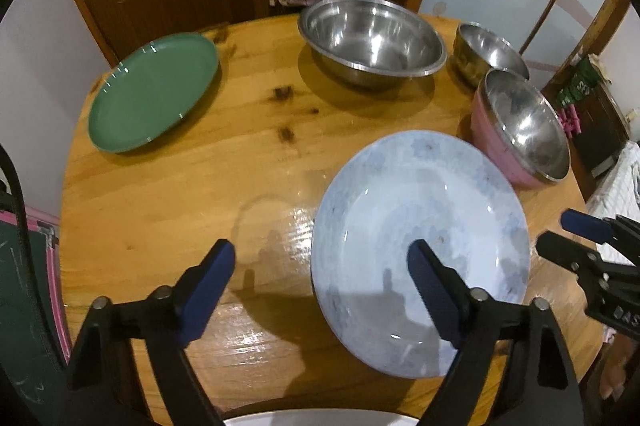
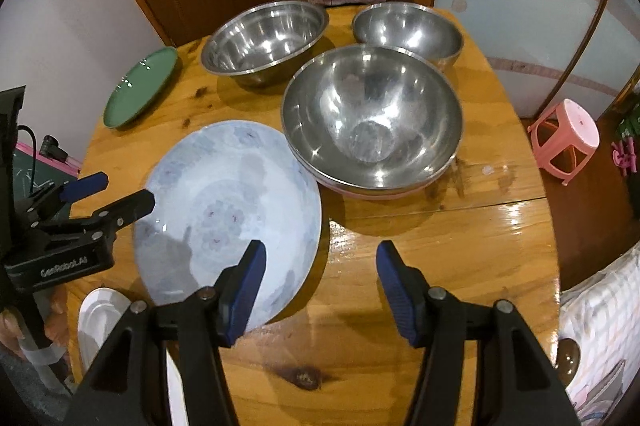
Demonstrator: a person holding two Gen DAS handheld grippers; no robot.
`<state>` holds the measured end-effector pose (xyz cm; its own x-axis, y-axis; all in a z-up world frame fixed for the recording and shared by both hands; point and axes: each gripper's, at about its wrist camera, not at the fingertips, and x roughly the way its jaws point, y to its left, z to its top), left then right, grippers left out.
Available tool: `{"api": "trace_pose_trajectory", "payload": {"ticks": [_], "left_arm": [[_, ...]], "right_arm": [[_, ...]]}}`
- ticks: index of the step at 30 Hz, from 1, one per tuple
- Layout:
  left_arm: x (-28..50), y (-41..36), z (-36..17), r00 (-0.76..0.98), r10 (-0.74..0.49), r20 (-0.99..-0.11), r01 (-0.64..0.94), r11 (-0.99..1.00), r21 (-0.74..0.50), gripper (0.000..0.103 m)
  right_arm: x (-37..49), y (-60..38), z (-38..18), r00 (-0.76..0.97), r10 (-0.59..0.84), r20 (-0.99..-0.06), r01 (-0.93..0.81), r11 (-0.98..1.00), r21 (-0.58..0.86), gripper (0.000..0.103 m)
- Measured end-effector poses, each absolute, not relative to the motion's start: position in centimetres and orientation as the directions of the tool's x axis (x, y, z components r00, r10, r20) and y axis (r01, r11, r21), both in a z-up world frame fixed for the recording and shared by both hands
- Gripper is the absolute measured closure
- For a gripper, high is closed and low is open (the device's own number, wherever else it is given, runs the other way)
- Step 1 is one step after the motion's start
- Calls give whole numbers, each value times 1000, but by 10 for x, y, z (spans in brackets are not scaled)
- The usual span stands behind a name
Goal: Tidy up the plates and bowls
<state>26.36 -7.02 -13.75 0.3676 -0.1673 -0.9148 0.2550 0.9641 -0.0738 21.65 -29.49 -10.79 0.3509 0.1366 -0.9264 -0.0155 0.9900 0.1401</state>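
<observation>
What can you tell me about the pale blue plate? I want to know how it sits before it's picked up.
The pale blue plate is round, glossy and ceramic-looking, with faint grey-blue flower prints and a shallow well inside a broad rim. It lies flat and empty on the wooden table, its far edge right beside the pink-sided steel bowl. Both open grippers flank it without a grip.

Left gripper (image 1: 322, 268): black scissor-link arms, silver pivot pins, dark blue ribbed pads (image 1: 208, 290). Right gripper (image 2: 320, 278): same build. At left edge of right view, left gripper's black body carries white lettering; thin black cable above it.
</observation>
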Motion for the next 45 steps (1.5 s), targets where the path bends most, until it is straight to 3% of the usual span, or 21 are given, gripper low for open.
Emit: {"api": "trace_pose_trajectory", "payload": {"ticks": [2, 6, 8, 12, 14, 20, 27, 45], "left_arm": [[266, -70, -142, 339, -180, -923, 263, 961, -91, 28], [267, -70, -149, 290, -205, -935, 274, 954, -124, 32], [269, -69, -154, 255, -219, -942, 280, 949, -145, 43], [271, -67, -162, 194, -247, -949, 276, 942, -189, 55], [270, -66, -164, 179, -259, -949, 277, 939, -204, 63], [273, -64, -170, 142, -283, -948, 276, 932, -237, 78], [280, -65, -175, 132, -272, -953, 267, 936, -230, 87], [274, -65, -165, 137, -245, -960, 263, 943, -203, 90]], "right_arm": [[224, -295, -117, 323, 152, -934, -16, 988, 155, 55], [235, -296, -133, 266, 173, -948, -8, 984, 177, 62], [239, -296, -139, 243, 186, -952, -12, 982, 189, 67], [248, -297, -146, 206, 214, -955, -10, 976, 217, 71], [251, -297, -148, 193, 225, -955, -10, 974, 227, 80], [259, -294, -151, 169, 245, -955, -8, 969, 247, 90], [261, -298, -151, 168, 276, -946, -12, 960, 278, 93], [254, -303, -151, 151, 291, -945, 7, 955, 295, 94]]}}
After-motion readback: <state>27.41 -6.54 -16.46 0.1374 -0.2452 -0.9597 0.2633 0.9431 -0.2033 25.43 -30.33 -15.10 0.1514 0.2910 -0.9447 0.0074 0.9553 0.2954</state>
